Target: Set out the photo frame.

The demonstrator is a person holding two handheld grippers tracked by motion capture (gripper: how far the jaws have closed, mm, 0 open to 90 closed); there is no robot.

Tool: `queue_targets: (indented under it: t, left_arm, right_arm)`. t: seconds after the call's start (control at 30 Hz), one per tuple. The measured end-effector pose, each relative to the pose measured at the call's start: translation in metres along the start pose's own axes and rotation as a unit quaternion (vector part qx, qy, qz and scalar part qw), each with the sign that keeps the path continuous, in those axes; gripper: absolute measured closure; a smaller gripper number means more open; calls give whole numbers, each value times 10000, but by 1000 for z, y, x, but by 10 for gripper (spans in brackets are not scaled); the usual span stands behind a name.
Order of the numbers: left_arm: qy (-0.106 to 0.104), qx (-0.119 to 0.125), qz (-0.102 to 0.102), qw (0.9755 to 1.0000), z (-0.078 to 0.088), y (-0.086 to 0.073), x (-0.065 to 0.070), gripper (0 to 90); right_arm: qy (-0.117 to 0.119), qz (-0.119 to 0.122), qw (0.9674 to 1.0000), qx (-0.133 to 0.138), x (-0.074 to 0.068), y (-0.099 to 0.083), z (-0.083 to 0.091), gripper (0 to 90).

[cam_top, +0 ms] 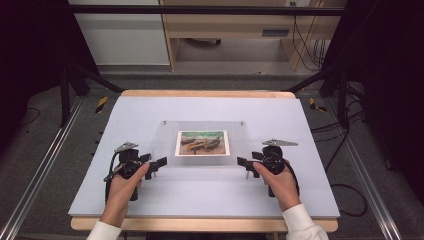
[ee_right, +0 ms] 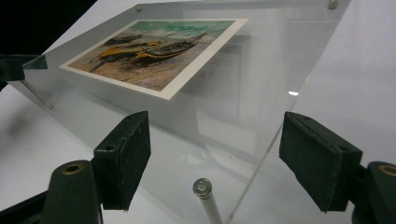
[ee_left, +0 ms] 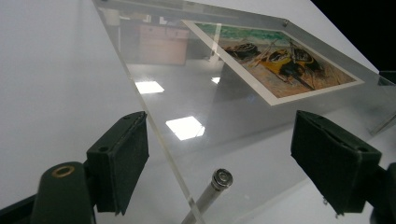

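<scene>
A clear acrylic frame (cam_top: 165, 145) holding a picture of boats (cam_top: 202, 142) lies in the middle of the pale board. My left gripper (cam_top: 157, 164) sits at its near left corner and my right gripper (cam_top: 243, 163) at its near right corner. In the left gripper view the plate (ee_left: 187, 93) and its corner reach in between the open jaws (ee_left: 219, 163), above a metal pin (ee_left: 221, 178); the pads do not press on it. The right gripper view is alike: open jaws (ee_right: 215, 161) straddle the plate's corner (ee_right: 243, 140) and a pin (ee_right: 202, 187).
The pale board (cam_top: 200, 200) rests on a wooden table (cam_top: 200, 224). Metal rails (cam_top: 40, 170) run along both sides, cables (cam_top: 345, 190) lie on the floor at the right, and wooden furniture (cam_top: 225, 30) stands behind.
</scene>
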State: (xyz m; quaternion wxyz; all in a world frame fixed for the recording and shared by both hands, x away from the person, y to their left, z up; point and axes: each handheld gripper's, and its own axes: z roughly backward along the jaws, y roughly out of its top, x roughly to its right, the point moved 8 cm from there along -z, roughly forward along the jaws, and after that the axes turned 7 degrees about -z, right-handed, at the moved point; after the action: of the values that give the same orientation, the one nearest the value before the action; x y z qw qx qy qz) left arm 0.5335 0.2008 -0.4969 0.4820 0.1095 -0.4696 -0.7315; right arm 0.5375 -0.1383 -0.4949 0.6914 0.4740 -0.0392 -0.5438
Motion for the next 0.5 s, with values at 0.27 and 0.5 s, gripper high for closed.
queue_targets:
  t: [0.27, 0.5]
  left_arm:
    - [-167, -80, 157, 9997, 0, -1, 2, 188]
    - [-90, -70, 144, 9998, 0, -1, 1, 194]
  right_arm:
    - [18, -117, 9999, -45, 0, -2, 1, 253]
    - [26, -138, 9999, -67, -1, -2, 2, 250]
